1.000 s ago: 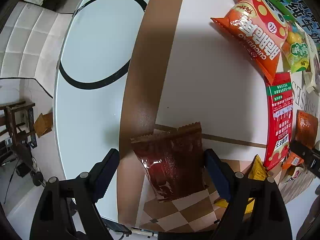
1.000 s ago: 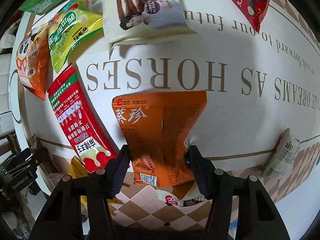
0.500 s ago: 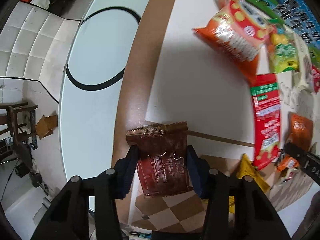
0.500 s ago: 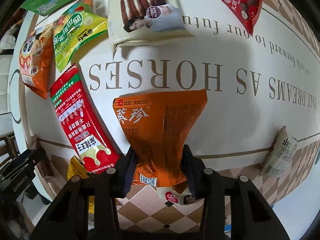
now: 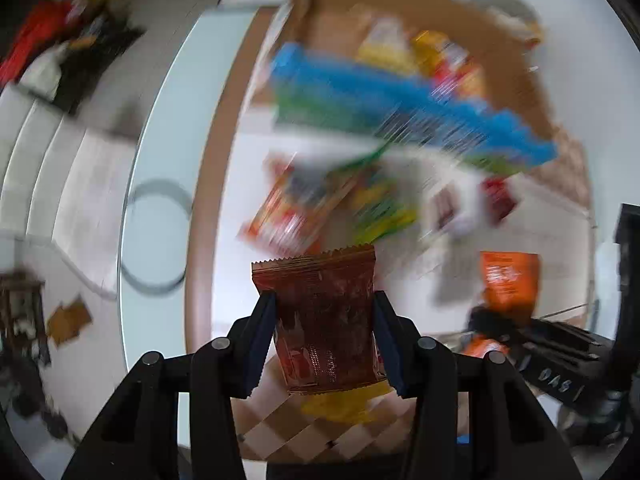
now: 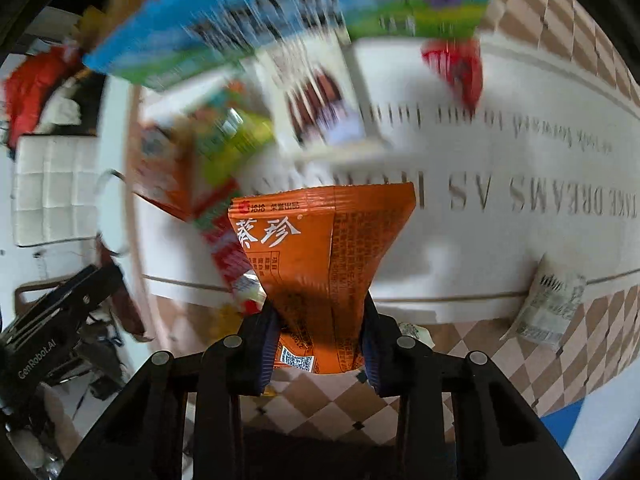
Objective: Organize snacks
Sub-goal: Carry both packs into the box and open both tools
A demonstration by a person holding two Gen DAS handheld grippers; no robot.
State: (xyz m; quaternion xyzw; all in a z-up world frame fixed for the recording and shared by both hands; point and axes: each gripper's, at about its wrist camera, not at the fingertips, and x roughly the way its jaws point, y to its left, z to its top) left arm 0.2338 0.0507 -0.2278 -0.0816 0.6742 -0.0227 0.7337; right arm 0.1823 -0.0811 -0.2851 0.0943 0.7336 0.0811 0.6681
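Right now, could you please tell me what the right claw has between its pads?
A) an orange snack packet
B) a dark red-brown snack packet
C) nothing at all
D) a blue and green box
A: in the right wrist view the right claw is shut on the orange snack packet, pinching its lower part so that it creases, while the dark red-brown snack packet sits in the left claw.

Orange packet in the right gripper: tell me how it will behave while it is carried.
Probably floppy: the orange packet pinches to a narrow waist between the right gripper's pads and flares wide above. Likely light, since thin foil held at one end stays up. The glossy film may slip, so a firm squeeze seems wise.
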